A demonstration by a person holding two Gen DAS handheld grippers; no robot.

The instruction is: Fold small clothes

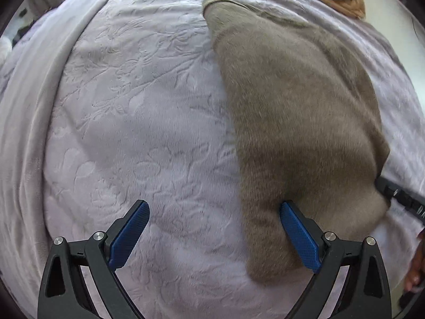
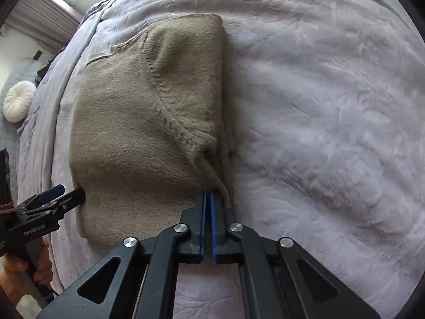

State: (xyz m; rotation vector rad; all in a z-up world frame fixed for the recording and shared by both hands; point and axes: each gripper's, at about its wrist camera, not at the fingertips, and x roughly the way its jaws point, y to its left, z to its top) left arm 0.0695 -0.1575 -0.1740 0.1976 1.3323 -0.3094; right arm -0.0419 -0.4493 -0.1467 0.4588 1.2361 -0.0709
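One taupe knitted garment (image 2: pixel 138 122) on show, folded. One lilac embossed bedspread (image 2: pixel 332 122) under it. Two grippers in play: the right gripper (image 2: pixel 208 199) at six o'clock, the left gripper (image 2: pixel 66 192) at nine. One round white cushion (image 2: pixel 18 101) at ten o'clock.

A bedroom in a home: a wide bed spread with a pale lilac embossed blanket (image 2: pixel 332 106) fills the room, a round white tufted cushion (image 2: pixel 18 101) lies beside it, and ribbed window blinds (image 2: pixel 45 13) hang behind.
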